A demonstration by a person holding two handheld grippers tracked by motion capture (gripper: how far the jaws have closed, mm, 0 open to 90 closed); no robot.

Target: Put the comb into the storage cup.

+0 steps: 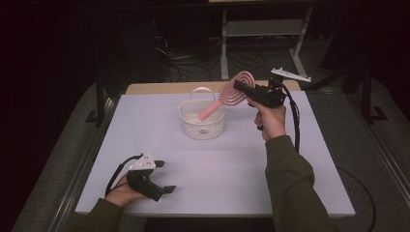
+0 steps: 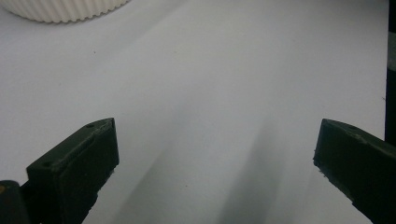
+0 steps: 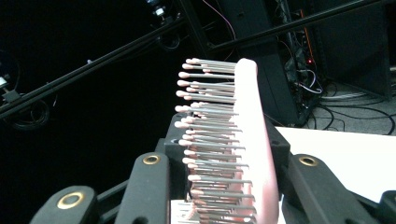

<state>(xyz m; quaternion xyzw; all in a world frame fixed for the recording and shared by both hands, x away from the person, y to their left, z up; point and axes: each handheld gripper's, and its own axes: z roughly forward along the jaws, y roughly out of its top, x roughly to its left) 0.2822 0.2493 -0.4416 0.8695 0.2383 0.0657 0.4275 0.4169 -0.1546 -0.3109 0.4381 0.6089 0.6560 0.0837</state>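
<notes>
Our right tongs (image 1: pixel 240 87) grip the pink hairbrush (image 1: pixel 231 94) by its head, handle dipping into the white basket (image 1: pixel 202 126) mid-counter (image 1: pixel 232 164). Our left tongs (image 1: pixel 165 176) gape wide, holding nothing, low near the front edge.

The hairbrush (image 1: pixel 231 94) is pink, with pale-tipped grey bristles (1 side); the basket (image 1: pixel 202 126) is white and perforated; the table (image 1: pixel 217 164) is white; both grippers are black.

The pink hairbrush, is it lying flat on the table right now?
No, the right gripper holds the pink hairbrush up by its head, handle slanting down into the white basket.
</notes>
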